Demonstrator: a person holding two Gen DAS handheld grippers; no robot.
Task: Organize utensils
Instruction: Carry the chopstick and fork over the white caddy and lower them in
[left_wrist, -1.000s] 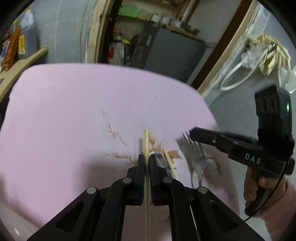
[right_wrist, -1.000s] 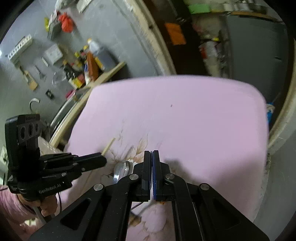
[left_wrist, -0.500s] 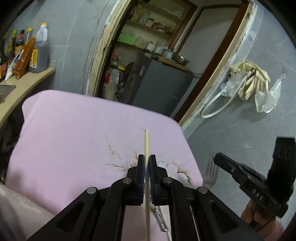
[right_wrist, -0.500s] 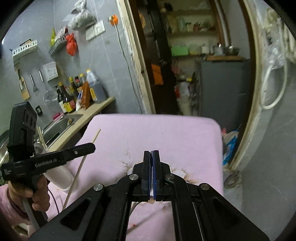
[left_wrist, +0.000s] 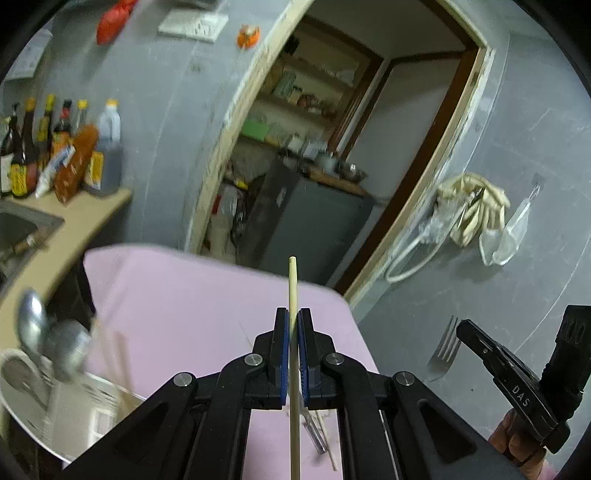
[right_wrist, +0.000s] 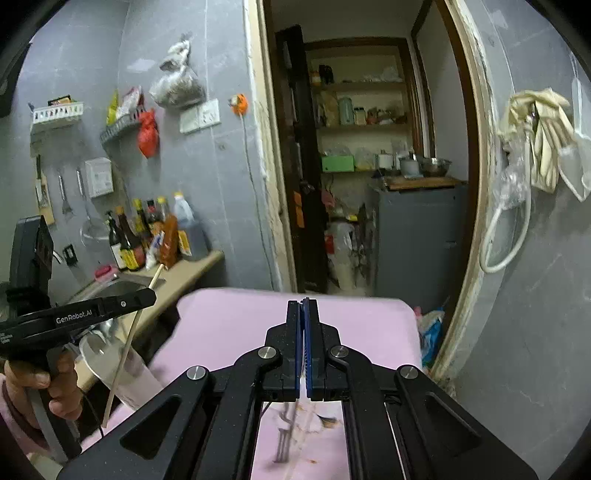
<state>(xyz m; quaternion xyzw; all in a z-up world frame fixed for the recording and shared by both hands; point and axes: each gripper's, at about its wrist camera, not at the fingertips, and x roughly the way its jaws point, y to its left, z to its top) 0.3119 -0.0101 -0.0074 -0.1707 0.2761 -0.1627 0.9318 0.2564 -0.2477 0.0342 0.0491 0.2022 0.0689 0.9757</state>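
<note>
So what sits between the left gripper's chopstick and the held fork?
Nothing: in the left wrist view only bare pink cloth and grey wall separate the wooden chopstick from the metal fork.

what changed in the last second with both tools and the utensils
Both tools rose off the pink table. The left tool lifted its chopstick toward the holder with spoons at left. The right tool lifted the fork clear of the cloth. Unchanged: both stay shut on those utensils; a chopstick and another utensil remain on the table.
</note>
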